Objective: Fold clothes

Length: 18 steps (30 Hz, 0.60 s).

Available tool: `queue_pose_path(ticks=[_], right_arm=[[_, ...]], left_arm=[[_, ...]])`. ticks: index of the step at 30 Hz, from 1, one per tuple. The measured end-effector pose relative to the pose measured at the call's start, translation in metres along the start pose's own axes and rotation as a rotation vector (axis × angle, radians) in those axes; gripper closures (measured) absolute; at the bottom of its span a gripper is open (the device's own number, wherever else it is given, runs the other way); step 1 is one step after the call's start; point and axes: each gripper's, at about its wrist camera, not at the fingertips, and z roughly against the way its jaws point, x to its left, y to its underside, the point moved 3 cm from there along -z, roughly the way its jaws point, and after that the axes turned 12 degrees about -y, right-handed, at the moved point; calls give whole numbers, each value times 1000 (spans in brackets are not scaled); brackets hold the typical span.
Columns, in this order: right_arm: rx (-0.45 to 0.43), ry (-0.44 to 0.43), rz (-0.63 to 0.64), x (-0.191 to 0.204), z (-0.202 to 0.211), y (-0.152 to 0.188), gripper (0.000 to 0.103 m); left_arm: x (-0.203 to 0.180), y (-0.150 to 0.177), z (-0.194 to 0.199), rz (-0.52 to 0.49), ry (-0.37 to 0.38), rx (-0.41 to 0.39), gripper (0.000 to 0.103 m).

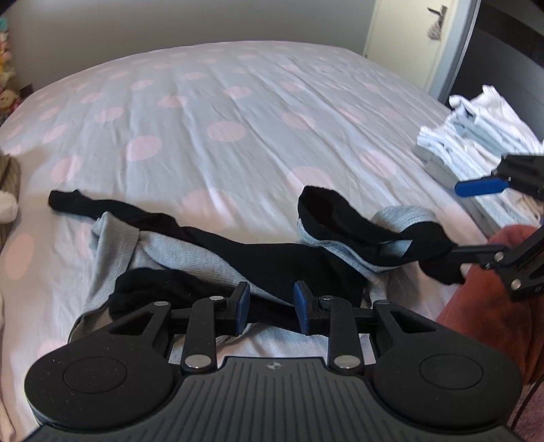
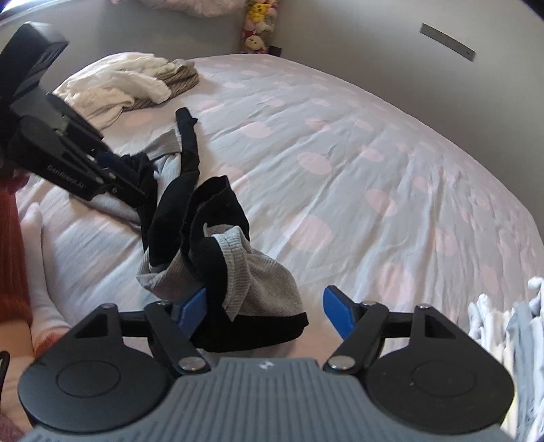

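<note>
While we've got both claws low over the bed (image 1: 238,112), the grey-and-black garment (image 1: 217,258) lies bunched in a strip along the near edge of the mattress, with one thin black end trailing off toward the left side in the left wrist view.

Our left claw (image 1: 272,301) sits right over the middle of that garment. Its blue pads are partly spread with black fabric showing in the gap, but they don't look like they're pressing on anything, so we'd call it not gripping.

Our right claw (image 2: 265,307) is spread wider. One blue pad (image 2: 192,306) is touching or tucked under the crumpled grey end of the garment, the other pad stands clear off to the side, so no pinch there either.

Room to move: most of the bed beyond the garment is bare, a pale grey cover with big pink dots, a bit wrinkled. The far half is wide open. The right edge is taken by a stack of folded whites and pale blues (image 1: 476,136). Near the left far corner there's a loose heap of white and striped clothes (image 2: 129,81).

Around it: grey wall, plush toys (image 2: 260,23) in the corner, a white door (image 1: 418,44) on the right side. A reddish sleeve (image 1: 482,299) shows at the near edge.
</note>
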Motion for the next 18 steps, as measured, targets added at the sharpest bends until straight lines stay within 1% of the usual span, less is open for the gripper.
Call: queue_pose_path(ticks=[1, 2, 5, 7, 10, 11, 12, 13, 15, 18], right_arm=[[15, -4, 33, 0, 1, 1, 45], [30, -8, 74, 0, 2, 2, 46], [52, -22, 215, 2, 5, 7, 48], [74, -40, 270, 1, 6, 8, 48], [140, -86, 271, -7, 2, 10, 44], [155, -104, 267, -9, 2, 10, 42], [164, -116, 268, -11, 1, 10, 36], [170, -122, 274, -13, 0, 9, 34], [184, -113, 310, -15, -4, 9, 34], [216, -110, 391, -14, -16, 11, 34]], left_arm=[[-2, -2, -3, -15, 2, 6, 77], [-3, -3, -6, -30, 3, 11, 77], [-6, -9, -13, -62, 6, 25, 77], [-9, -12, -17, -87, 11, 26, 76], [-16, -18, -24, -158, 21, 17, 70], [-19, -19, -27, -195, 21, 13, 66], [-22, -21, -30, -232, 20, 9, 64], [-24, -23, -33, -273, 21, 6, 64], [-30, -27, -41, -355, 26, 1, 64], [-38, -33, -53, -449, 48, -7, 64]])
